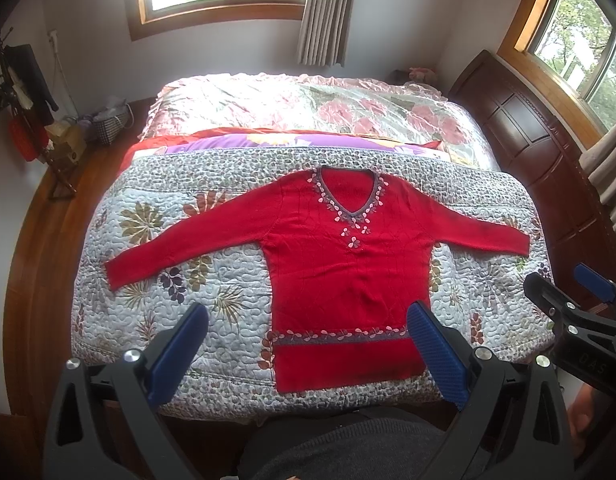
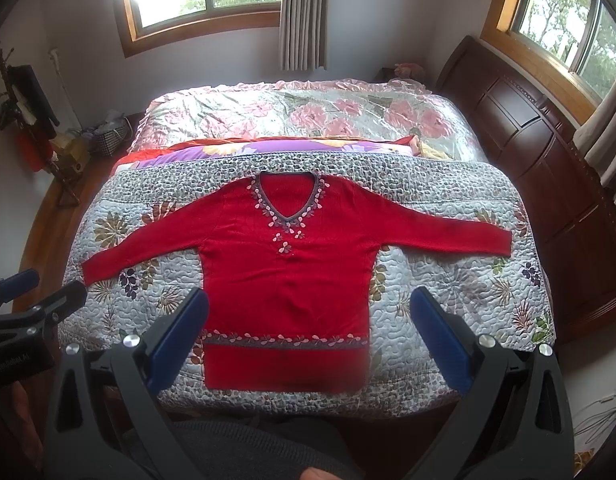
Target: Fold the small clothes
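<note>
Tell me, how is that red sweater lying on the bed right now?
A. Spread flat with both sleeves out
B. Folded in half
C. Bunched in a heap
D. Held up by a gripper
A: the red sweater lies flat on the quilt, both sleeves stretched sideways, nothing gripping it.

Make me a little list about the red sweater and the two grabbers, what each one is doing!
sweater: spread flat on the quilt, front up, both sleeves out, not folded yet
neckline: V-shaped, petal trim, pointing away from the person
left gripper: open, holding nothing, above the hem
right gripper: open, holding nothing, above the hem
</note>
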